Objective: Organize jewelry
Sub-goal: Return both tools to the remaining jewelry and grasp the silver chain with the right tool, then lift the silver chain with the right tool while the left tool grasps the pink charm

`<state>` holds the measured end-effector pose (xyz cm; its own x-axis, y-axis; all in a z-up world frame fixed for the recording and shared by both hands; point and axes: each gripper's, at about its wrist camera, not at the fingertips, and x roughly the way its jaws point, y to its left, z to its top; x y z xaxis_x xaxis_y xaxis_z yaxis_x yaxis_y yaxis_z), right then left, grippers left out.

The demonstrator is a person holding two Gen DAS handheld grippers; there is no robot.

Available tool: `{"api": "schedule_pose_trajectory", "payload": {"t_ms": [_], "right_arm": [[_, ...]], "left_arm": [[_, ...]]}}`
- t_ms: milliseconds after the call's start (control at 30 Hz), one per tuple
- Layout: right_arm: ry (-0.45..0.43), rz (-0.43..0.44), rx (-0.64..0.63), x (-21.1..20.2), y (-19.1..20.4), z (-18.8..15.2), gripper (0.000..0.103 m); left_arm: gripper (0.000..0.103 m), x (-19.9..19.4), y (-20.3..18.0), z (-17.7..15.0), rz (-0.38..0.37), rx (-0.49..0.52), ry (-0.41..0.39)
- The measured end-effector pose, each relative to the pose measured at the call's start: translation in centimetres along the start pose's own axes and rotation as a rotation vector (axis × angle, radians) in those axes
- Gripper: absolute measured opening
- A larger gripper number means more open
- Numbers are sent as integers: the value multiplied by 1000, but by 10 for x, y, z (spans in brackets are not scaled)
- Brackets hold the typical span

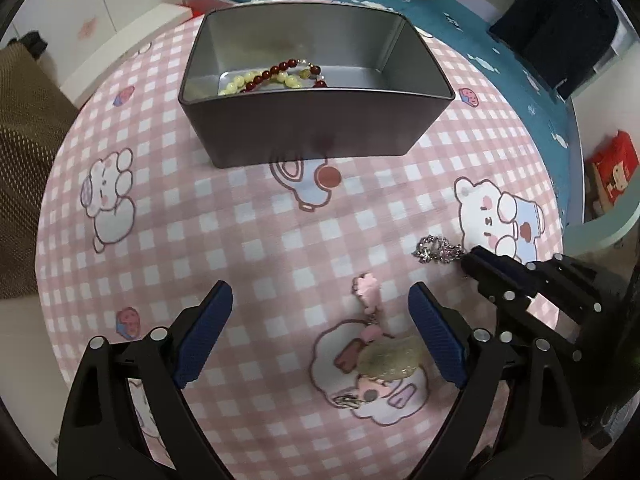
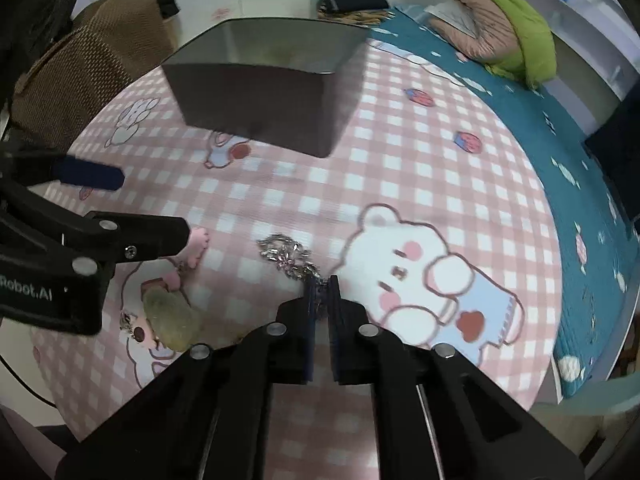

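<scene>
The right hand-held gripper [image 2: 321,292], black frame w/ blue-padded fingers, has its jaws pinched together on one end of a silver sparkly chain bracelet [image 2: 289,255]; the rest of the chain trails ahead of the fingertips over the pink-and-white checked tablecloth [image 2: 400,168] printed w/ cartoon bears. From the left wrist view the same bracelet [image 1: 436,250] sits at the tip of the right gripper [image 1: 474,258], which comes in from the right edge. The left hand-held gripper [image 1: 320,300] hangs w/ its blue pads [image 1: 206,332] spread wide apart, holding nothing. Between those pads, closer to the right one, lies a keychain charm w/ a pale yellow-green fuzzy pendant [image 1: 390,358], a small metal clasp at its near end and a pink flower-shaped piece [image 1: 366,286] at the far end, all flat on the cloth. In the right wrist view that charm [image 2: 172,316] is left of the bracelet, partly under the left gripper's arm, approx. touching the finger tip at the pink piece, though the blur makes contact hard to judge. Farther back, near the table's far edge, stands a rectangular grey metal tin [image 1: 316,128], open-topped, upright. Inside on its floor lies a beaded bracelet of dark red and cream-yellow beads [image 1: 276,78]. Beyond the table a teal patterned bed cover [image 2: 540,128] carries a bundle of pink and lime-green clothing [image 2: 508,28], and a brown mesh chair back [image 2: 92,60] stands at the left.
</scene>
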<state>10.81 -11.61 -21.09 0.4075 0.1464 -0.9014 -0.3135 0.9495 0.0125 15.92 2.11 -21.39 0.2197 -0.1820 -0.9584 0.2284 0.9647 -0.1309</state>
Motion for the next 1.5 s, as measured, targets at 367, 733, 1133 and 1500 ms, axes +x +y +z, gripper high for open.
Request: {"api": "schedule_pose_trajectory", "payload": {"t_ms": [367,733,1133,1500], "right_arm": [[-54,-27,84,-20,-24,5,4],[-67,-22,97,-26,-29,4,4],[-126,-18,90,-44,-27,17,4],[-198,-19,78,-64,-24,41,5]], "left_arm": [[42,24,-20,3,-61,-12,115],[14,28,-24,4,-56,-35,123],[11,-10,-7,12,-34,-51,49],[11,-57,10,32,-42,-100,-60]]}}
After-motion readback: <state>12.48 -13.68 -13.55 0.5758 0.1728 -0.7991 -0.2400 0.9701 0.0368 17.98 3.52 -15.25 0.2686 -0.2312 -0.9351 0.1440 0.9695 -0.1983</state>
